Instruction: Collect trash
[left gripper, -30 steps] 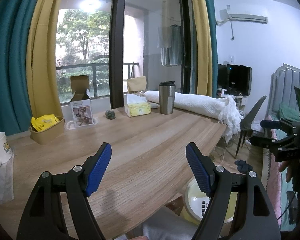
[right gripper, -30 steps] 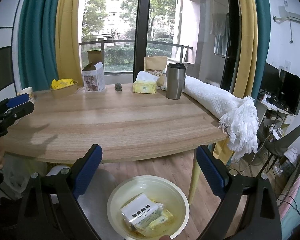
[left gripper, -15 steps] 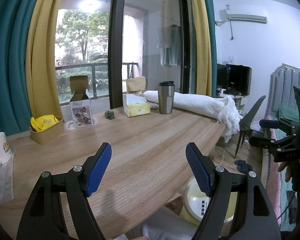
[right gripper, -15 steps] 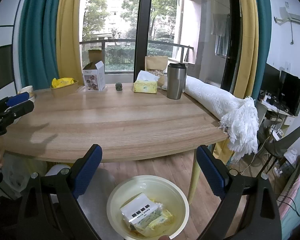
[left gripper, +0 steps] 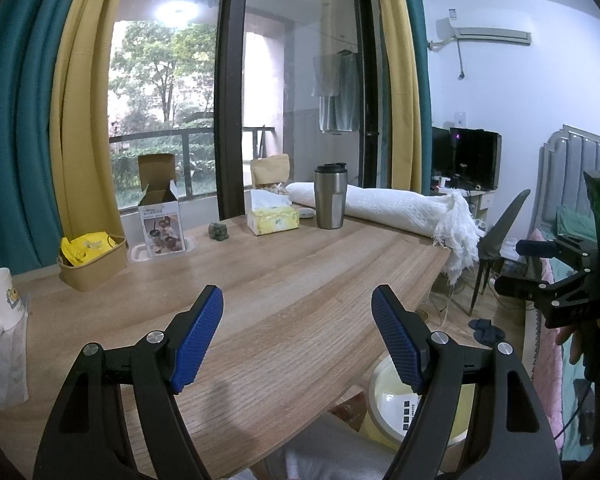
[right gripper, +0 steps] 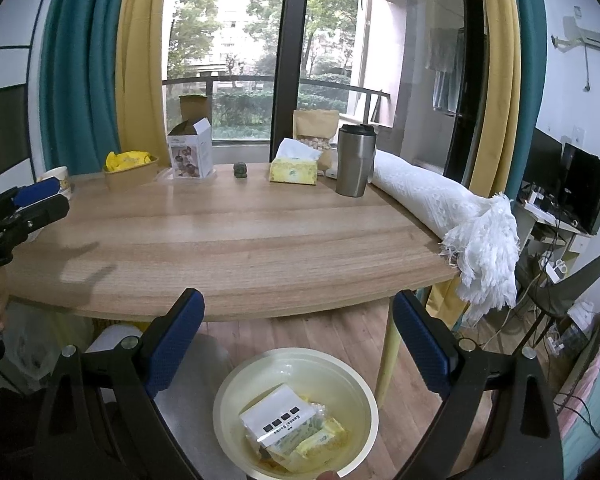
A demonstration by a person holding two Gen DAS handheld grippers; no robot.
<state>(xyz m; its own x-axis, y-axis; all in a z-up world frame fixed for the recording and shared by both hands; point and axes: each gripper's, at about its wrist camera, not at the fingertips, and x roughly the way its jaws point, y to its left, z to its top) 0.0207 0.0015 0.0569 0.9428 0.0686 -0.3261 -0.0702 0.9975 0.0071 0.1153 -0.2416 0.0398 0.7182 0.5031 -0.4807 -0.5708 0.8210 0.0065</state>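
Pale yellow bin (right gripper: pixel 236 396) on the floor below the table's near edge, its bottom rim cut off by the frame in the right wrist view and mostly hidden behind the table (left gripper: pixel 308 280) and a finger in the left view. Inside: white packet (right gripper: pixel 278 420) with black squares and small print, too blurred to be sure of, plus yellow wrappers (right gripper: pixel 320 438). Brown tray (right gripper: pixel 130 176) at the table's far left holds a yellow bag (right gripper: pixel 126 159); its writing is unreadable. Opened white box (right gripper: pixel 190 152) shows a product photo. Tissue box (right gripper: pixel 294 170), steel tumbler (right gripper: pixel 354 160). Left gripper (left gripper: pixel 298 340) spread wide, empty, over the tabletop. Right gripper (right gripper: pixel 298 344) spread wide, empty, above the bin.
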